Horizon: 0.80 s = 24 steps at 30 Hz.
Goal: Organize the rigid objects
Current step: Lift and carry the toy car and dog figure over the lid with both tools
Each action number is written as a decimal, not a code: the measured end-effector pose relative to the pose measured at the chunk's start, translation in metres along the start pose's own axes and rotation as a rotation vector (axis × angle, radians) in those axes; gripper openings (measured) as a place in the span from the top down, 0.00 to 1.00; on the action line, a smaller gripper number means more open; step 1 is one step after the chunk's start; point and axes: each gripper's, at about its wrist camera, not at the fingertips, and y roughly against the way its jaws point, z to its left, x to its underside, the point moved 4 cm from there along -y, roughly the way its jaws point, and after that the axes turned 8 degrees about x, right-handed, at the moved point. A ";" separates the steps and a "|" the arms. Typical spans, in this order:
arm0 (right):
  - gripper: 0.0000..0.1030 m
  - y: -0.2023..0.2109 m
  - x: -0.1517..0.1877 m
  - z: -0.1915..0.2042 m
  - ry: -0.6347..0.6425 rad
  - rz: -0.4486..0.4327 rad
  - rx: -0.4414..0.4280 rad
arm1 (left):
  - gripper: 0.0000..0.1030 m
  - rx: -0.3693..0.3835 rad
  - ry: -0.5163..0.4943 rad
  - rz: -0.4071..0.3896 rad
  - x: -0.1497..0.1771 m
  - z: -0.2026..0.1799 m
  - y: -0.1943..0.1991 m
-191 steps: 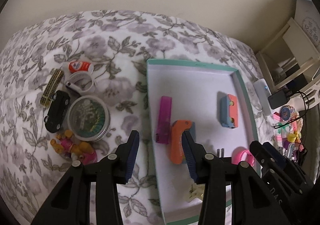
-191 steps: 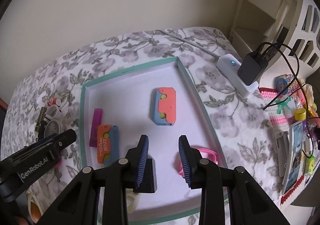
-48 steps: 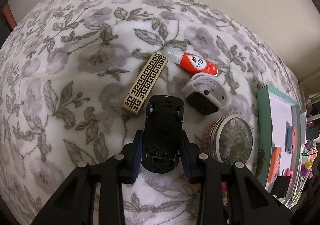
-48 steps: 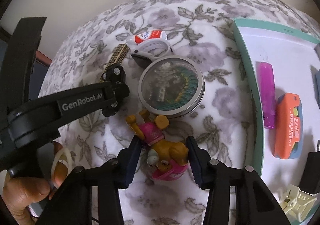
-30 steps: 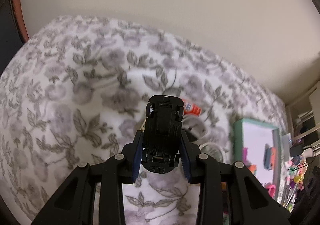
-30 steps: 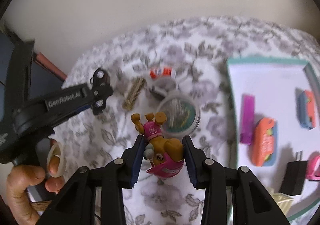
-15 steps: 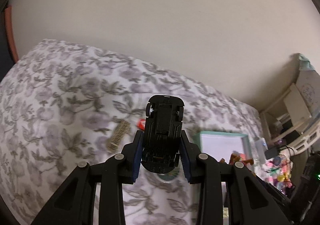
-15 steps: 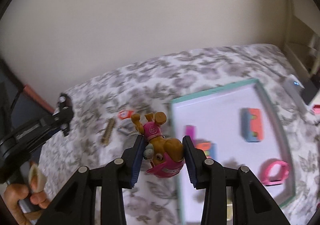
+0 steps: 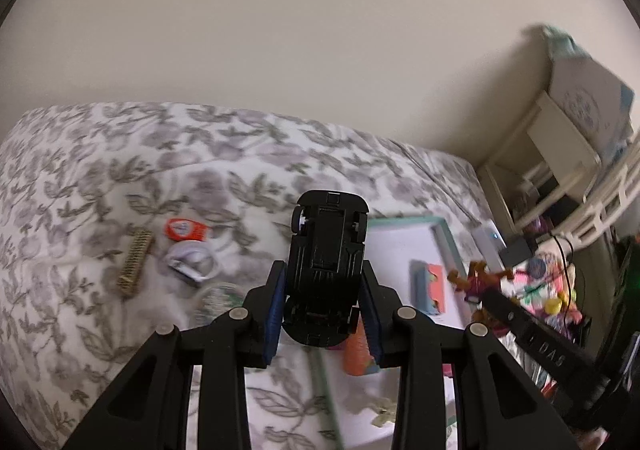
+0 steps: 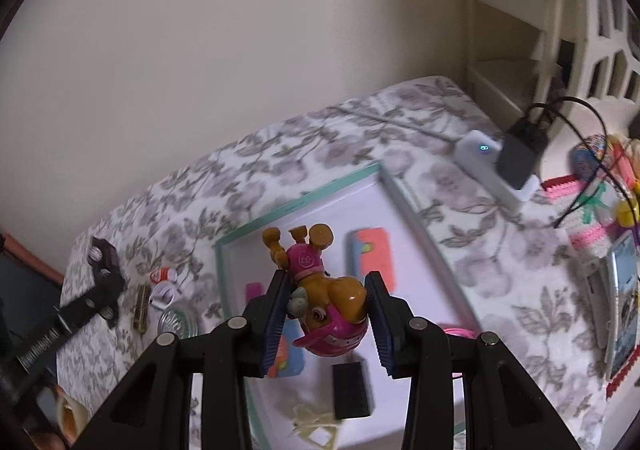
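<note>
A black toy car [image 9: 326,266] hangs underside-up in my left gripper [image 9: 325,316], which is shut on it above the flowered bedspread, near the left rim of the teal-edged tray [image 9: 402,220]. My right gripper [image 10: 327,324] is shut on a brown and pink toy dog figure [image 10: 326,298], held in the air over the tray [image 10: 296,202]. In the tray lie an orange and blue case [image 10: 372,252], a black block [image 10: 351,390], a purple piece [image 10: 253,292], a cream clip [image 10: 314,428] and a pink ring [image 10: 460,331]. The toy dog [image 9: 478,280] and the right gripper's arm also show in the left wrist view.
On the bedspread left of the tray lie a red and white tube [image 9: 186,229], a patterned gold bar [image 9: 135,266], a white watch [image 9: 191,262] and a round tin [image 10: 176,321]. A white power strip [image 10: 494,166] with a black plug and a cluttered shelf stand to the right.
Both grippers have carried their toys up and to the right, from over the loose items toward the tray. The right gripper is over the tray now.
</note>
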 end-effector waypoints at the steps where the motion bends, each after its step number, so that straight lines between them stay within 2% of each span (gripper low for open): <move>1: 0.60 0.001 -0.001 -0.004 -0.007 -0.003 0.006 | 0.65 0.002 -0.012 0.005 0.000 -0.005 -0.003; 7: 0.60 0.000 -0.006 -0.021 -0.027 -0.007 0.037 | 0.65 0.029 -0.060 0.046 0.005 -0.041 -0.031; 12: 0.60 -0.024 0.000 -0.031 -0.020 0.046 0.088 | 0.65 0.033 -0.095 0.078 0.014 -0.060 -0.059; 18: 0.60 -0.058 0.014 -0.043 -0.020 0.133 0.129 | 0.65 0.009 -0.130 0.129 0.028 -0.065 -0.094; 24: 0.60 -0.068 0.016 -0.045 -0.010 0.151 0.139 | 0.65 -0.019 -0.132 0.182 0.040 -0.058 -0.117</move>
